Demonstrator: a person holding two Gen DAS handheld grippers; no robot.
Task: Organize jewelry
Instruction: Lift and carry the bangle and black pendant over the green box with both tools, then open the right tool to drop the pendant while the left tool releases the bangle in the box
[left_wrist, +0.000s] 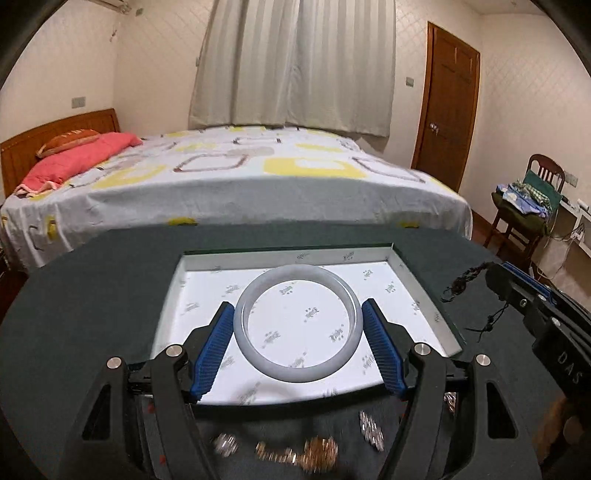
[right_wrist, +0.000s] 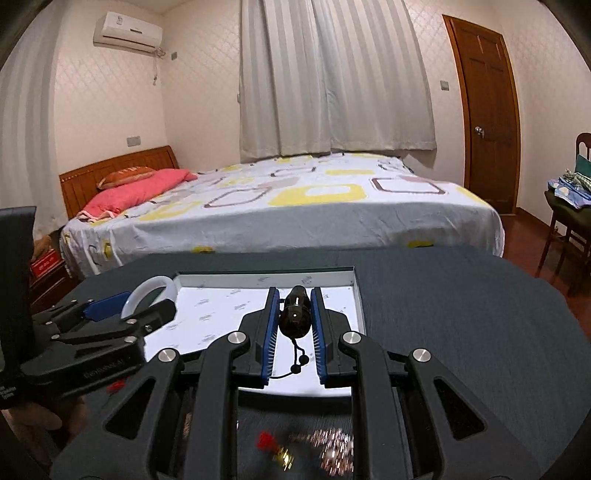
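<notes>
Jewelry is being carried over the white-lined tray (left_wrist: 417, 291) for sorting: a pale bangle (left_wrist: 297, 325) is pinched across its width by the left gripper (left_wrist: 297, 343), a dark beaded bracelet (right_wrist: 294, 314) by the right gripper (right_wrist: 294, 332), each held above its own tray half so the two stay apart

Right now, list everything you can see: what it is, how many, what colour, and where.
Bangle: one, pale grey-white, above the tray, between the left gripper's pads.
Beaded bracelet: one, dark brown with a black cord, above the tray, between the right gripper's pads.
Tray: one, shallow, white printed lining, on the table.
Loose jewelry: several blurred gold and silver pieces, on the table in front of the tray.
Table: one, dark grey top.
Bed: one, white, yellow-patterned sheet, behind the table.
Pillow: one, pink, at the headboard.
Curtain: one, off-white, back wall.
Door: one, brown, right.
Chair: one, wooden, piled with cloth, far right.
Left gripper: black, blue pads.
Right gripper: black, blue pads.
</notes>
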